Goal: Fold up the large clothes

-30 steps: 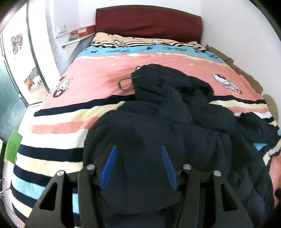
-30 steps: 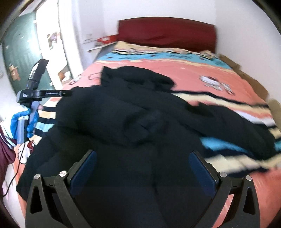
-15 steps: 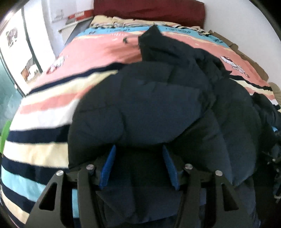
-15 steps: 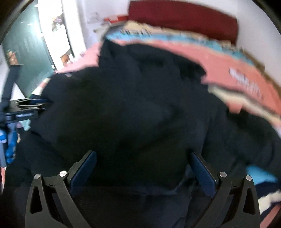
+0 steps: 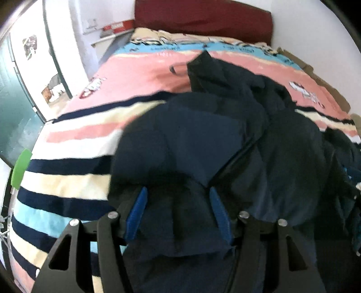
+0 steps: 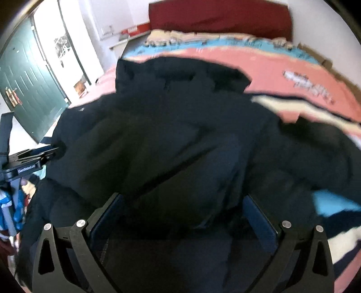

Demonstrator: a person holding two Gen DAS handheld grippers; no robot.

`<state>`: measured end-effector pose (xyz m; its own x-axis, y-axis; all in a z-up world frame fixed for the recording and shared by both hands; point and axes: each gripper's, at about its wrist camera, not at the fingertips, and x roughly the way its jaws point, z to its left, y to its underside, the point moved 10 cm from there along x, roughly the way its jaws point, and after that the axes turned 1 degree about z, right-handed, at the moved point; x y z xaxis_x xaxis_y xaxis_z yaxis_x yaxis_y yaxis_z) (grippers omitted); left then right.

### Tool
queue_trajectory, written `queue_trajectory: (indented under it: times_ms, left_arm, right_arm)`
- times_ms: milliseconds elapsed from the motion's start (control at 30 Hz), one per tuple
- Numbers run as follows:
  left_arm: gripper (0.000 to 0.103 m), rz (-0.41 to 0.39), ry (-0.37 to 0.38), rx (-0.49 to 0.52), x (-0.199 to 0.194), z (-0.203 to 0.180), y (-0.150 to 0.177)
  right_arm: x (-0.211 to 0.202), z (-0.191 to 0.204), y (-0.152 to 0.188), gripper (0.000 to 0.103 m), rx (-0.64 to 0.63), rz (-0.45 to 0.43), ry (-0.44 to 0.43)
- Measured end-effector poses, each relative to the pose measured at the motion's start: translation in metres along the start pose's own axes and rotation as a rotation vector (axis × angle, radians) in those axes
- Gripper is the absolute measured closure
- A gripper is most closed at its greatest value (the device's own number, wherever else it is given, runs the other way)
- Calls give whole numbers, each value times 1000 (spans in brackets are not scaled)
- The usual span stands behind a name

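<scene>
A large dark navy padded jacket (image 5: 225, 139) lies crumpled on the striped bedspread (image 5: 67, 180); it fills the right wrist view too (image 6: 180, 139). My left gripper (image 5: 178, 198) has its blue fingers partly closed around a bunched fold of the jacket's near edge. My right gripper (image 6: 182, 202) has its fingers spread wide, with the jacket's hem lying between them. The left gripper's body shows at the left edge of the right wrist view (image 6: 27, 157), against the jacket's side. The jacket's collar (image 5: 203, 65) points toward the headboard.
The bed has a dark red headboard (image 5: 203, 20) against a white wall. A green door (image 6: 29, 90) and open doorway stand left of the bed. A shelf with a red box (image 5: 117, 26) is by the headboard. A cardboard strip (image 5: 315, 69) lines the bed's right side.
Both grippers have come in close to the jacket and pulled its near edge up; the jacket bunched and its body shifted toward the headboard. The left fingers stay around the fold.
</scene>
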<state>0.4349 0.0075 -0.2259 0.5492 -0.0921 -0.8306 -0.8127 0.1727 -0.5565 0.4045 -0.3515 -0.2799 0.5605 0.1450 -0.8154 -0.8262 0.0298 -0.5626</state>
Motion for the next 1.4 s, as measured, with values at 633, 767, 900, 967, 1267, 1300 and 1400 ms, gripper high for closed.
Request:
queue_trajectory:
  times_ms: [633,767,900,967,1267,1300,1400]
  left_arm:
    - [44,13,-33,-1,-6,-9,26]
    - [44,-6,-3,-22,-39,-13,38]
    - [44,-18,28,-50,-70,-15,51]
    - [44,-24,35,-53,-81,-17,56]
    - [44,-41,24,-66,-98,-18,80]
    - [44,-37,27,-72,-94,-19,82]
    - [44,-31,36,-104,-80,-21,92]
  right_arm:
    - [17,-40,9,1,16,43,134]
    - [-23,-50,13,1,49,-5,139]
    - [-68,-81,21,1,133,-75,141]
    - [-88,-101,29,1,186,-100,152]
    - [-151,-228,67,1,396,-168,253]
    - [-156,-247,71,1,435,-176,267]
    - [-163,-304,87,1,560,-188,311]
